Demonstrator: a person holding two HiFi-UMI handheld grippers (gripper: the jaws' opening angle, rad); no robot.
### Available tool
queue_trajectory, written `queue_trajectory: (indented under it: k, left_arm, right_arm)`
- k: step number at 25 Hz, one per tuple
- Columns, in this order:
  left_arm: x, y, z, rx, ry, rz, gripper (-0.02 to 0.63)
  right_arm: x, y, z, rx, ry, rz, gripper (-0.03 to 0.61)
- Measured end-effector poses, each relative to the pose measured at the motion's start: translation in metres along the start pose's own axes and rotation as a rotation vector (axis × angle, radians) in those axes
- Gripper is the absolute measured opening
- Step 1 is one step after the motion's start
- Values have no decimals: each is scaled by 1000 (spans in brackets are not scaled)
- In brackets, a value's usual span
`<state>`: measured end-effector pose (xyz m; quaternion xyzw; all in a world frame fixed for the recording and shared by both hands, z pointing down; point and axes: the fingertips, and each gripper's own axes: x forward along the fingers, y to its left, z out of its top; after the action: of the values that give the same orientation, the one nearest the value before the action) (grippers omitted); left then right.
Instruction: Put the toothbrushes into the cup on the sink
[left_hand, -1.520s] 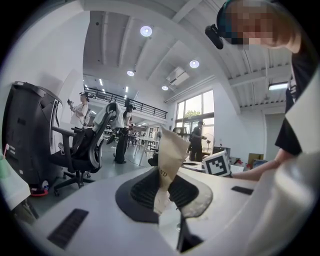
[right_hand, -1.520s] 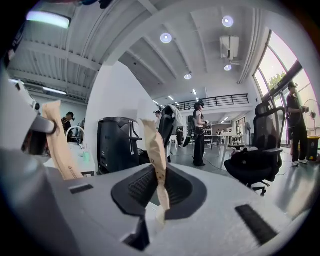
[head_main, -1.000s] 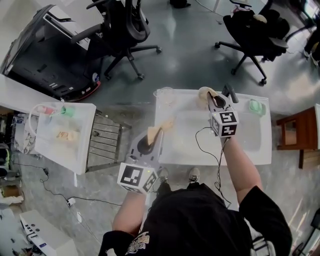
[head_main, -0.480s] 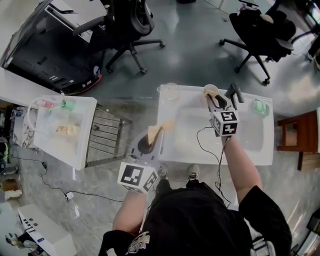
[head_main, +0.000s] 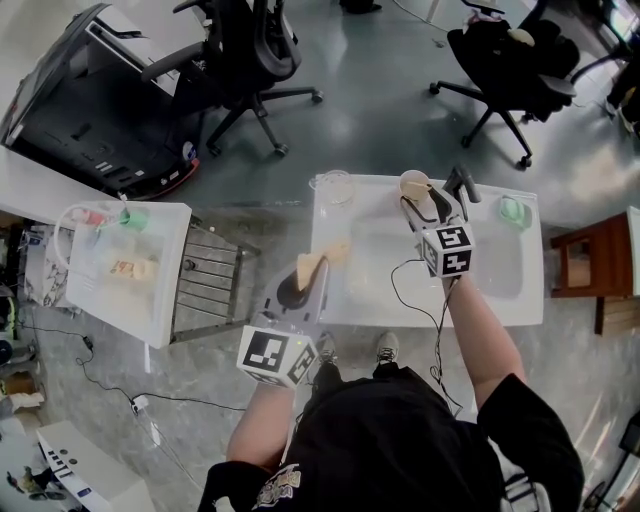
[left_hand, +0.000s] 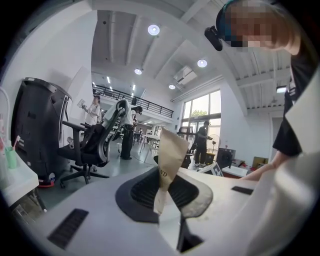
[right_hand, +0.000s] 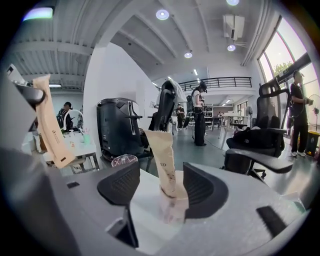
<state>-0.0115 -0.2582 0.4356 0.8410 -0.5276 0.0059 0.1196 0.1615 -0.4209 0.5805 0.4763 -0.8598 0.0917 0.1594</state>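
My right gripper (head_main: 424, 204) hangs over a pale cup (head_main: 411, 184) at the sink's back edge. In the right gripper view a paper-wrapped toothbrush (right_hand: 163, 159) stands upright in that cup (right_hand: 173, 209). It is between the jaws of the right gripper (right_hand: 161, 189), which have just been opening and do not touch it. My left gripper (head_main: 304, 277) hovers at the sink's front left corner, shut on a second wrapped toothbrush (head_main: 328, 256). That toothbrush (left_hand: 168, 159) sticks up from the pinched jaws of the left gripper (left_hand: 167, 194).
The white sink unit (head_main: 500, 305) has a dark faucet (head_main: 461, 184) behind the basin. A clear plastic cup (head_main: 333, 187) stands at its back left, a green item (head_main: 513, 212) at the back right. A white table (head_main: 95, 310) and metal rack (head_main: 208, 283) stand left. Office chairs (head_main: 250, 60) stand behind.
The right gripper's jaws have spread wide and let go of the wrapped toothbrush, which now stands in the cup. The left gripper has not moved.
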Motion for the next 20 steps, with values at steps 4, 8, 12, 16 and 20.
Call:
queue_trajectory:
  k: [4, 8, 12, 16, 20]
  left_arm:
    - [-2, -5, 6, 1, 2, -13, 41]
    - [-5, -10, 6, 4, -17, -46, 40]
    - [-9, -16, 12, 12, -21, -73, 41]
    - [-14, -19, 16, 20, -40, -101, 40]
    - [-22, -23, 25, 22, -57, -123, 40]
  right_arm:
    - [-17, 2, 13, -7, -33, -17, 284]
    - [-41, 8, 31, -5, -82, -34, 282]
    - [-69, 21, 54, -5, -141, -26, 279]
    - [-103, 48, 81, -18, -205, 19, 243]
    - [-144, 80, 112, -66, -296, 38, 107]
